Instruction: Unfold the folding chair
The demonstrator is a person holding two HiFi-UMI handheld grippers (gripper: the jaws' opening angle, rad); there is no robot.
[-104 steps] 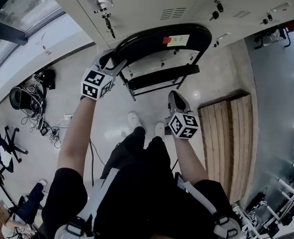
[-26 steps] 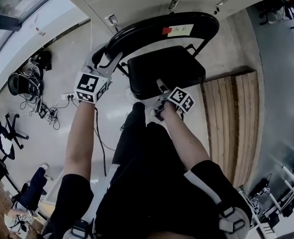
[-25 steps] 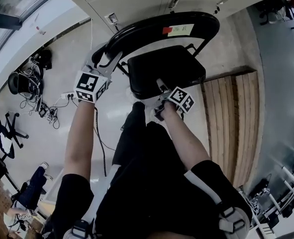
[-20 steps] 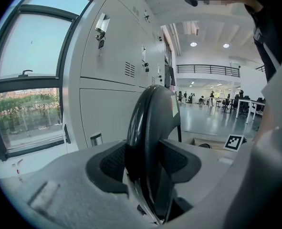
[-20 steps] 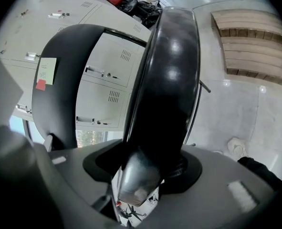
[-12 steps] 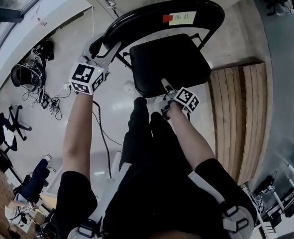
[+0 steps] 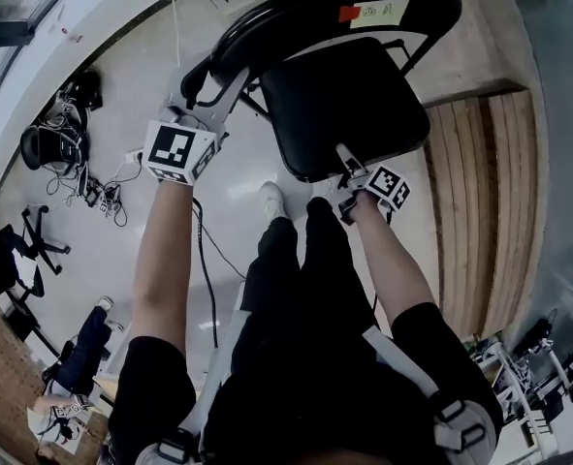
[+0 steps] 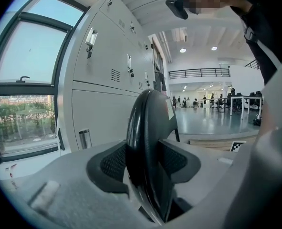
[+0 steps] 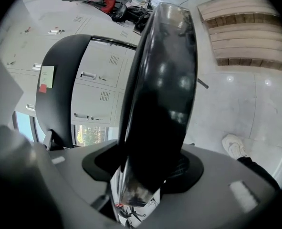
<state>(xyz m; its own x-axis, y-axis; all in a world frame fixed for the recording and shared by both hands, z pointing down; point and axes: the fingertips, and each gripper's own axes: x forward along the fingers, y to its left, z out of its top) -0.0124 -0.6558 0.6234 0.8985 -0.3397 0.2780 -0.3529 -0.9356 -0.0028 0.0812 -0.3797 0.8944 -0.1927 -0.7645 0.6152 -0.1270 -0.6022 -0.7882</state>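
Left arm point(image 7: 160, 260): extended, forearm running toward 12 o'clock in the head view. Left gripper point(image 7: 208, 83): points toward 1 o'clock, marker cube facing up; both pads lie against the faces of the chair backrest point(image 7: 296, 3), clamped on its edge.

Right arm point(image 7: 395, 269): bent, forearm running toward 11 o'clock. Right gripper point(image 7: 346, 161): points toward 10 o'clock and downward. Its jaws have just been opening; the chair seat point(image 7: 344, 100) edge stands between them, pads against both faces.
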